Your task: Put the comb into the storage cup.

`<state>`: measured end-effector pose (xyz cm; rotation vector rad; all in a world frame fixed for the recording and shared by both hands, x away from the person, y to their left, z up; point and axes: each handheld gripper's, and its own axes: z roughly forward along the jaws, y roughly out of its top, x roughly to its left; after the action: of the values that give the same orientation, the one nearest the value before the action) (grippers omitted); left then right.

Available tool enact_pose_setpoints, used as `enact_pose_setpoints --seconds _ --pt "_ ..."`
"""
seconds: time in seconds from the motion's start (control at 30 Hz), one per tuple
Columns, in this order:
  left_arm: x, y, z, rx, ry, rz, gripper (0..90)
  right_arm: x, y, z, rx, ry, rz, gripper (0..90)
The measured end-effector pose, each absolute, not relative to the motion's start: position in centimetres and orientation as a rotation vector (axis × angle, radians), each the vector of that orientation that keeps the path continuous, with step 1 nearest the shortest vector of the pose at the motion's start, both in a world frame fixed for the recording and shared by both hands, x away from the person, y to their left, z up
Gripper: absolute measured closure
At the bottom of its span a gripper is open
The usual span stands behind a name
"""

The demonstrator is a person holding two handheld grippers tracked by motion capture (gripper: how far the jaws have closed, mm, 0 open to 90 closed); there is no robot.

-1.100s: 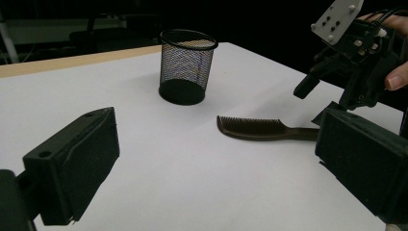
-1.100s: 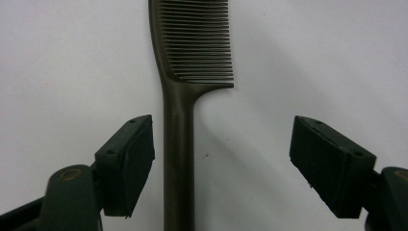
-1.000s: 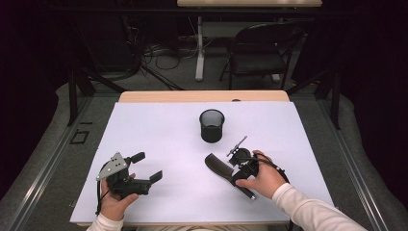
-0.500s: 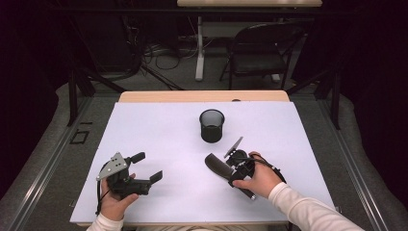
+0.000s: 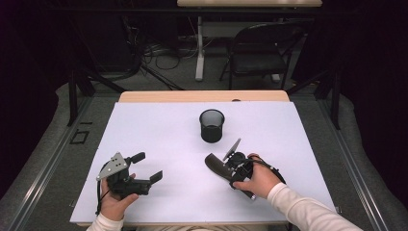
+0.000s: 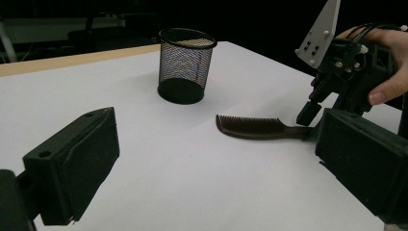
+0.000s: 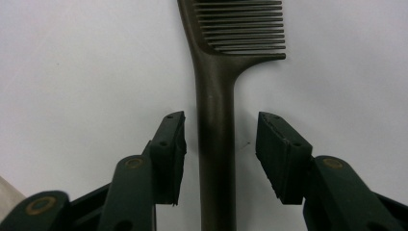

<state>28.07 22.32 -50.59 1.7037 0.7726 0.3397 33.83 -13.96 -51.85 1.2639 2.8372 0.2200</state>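
One comb (image 7: 215, 120), one mesh cup (image 5: 212, 125), two tongs: that is the full count on the tabletop (image 5: 159, 130). The comb is dark brown and lies flat on the white sheet at the right front, teeth end toward the middle of the tabletop, handle toward the person's right hand (image 5: 260, 179). The right tongs (image 7: 220, 144) straddle that handle, one jaw on either side, with a gap showing between each pad and the handle, so they are released and not gripping. In the left gripper view they come down tilted over the handle end, though whether a jaw tip touches the sheet there is hard to say.

The left tongs (image 5: 149, 168) are also spread wide with nothing between them, held in the left hand (image 5: 115, 199) at the left front, well apart from the comb. The black mesh cup stands upright near the middle, beyond the comb.

The white sheet covers a pale wooden top whose far edge shows. Beyond it stand one dark chair (image 5: 262, 53), a table leg and loose cables on grey carpet; the room is dark.
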Motion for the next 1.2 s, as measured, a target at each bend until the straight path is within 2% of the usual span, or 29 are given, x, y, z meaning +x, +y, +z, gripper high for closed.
enact_pose_setpoints --seconds 1.2 --pt "28.10 22.29 -50.65 1.707 0.774 0.340 1.7 33.74 -13.92 -52.61 1.277 2.837 0.205 67.9"
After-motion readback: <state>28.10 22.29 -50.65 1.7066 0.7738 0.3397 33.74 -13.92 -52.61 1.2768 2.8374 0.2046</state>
